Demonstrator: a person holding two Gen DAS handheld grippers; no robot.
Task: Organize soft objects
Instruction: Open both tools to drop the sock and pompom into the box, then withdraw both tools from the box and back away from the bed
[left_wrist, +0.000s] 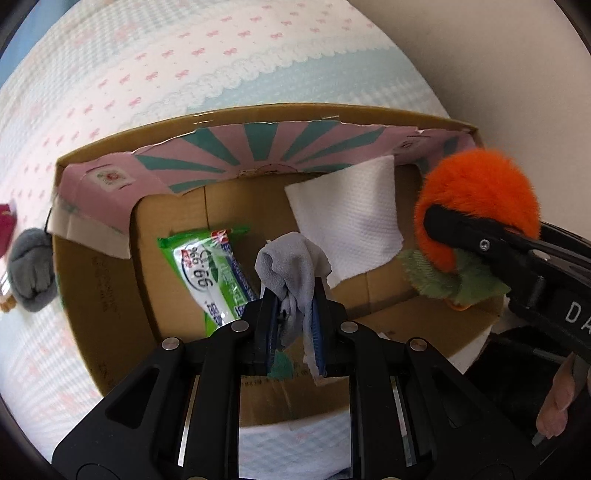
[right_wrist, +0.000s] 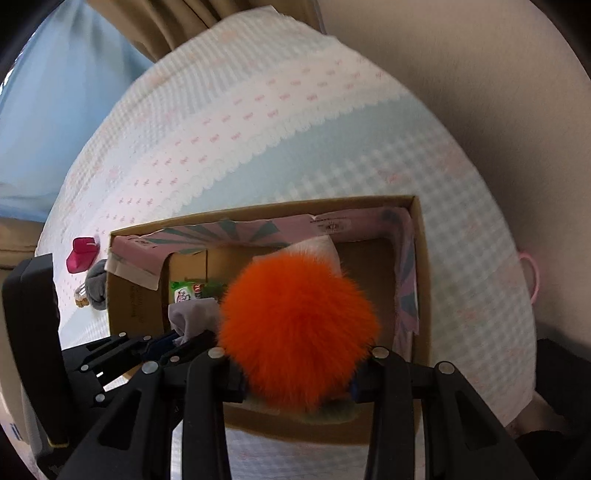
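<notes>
Both grippers grasp soft things (grey cloth (left_wrist: 291, 266), orange pompom (right_wrist: 299, 328)) above bedspread (right_wrist: 332, 129).

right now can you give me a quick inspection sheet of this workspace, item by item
surface: bed cover, pale checks with pink bows and a lace strip.
job's things: open cardboard box on the cover, holding a green wipes pack and a white paper towel; grey cloth and orange pompom toy with green plush underneath, both held above the box.
clutter: grey plush and a magenta item on the cover left of the box.
grippers: left gripper shut on the grey cloth; right gripper shut on the orange pompom toy.
cables: nothing seen.
surroundings: beige wall, curtain at the far edge.
</notes>
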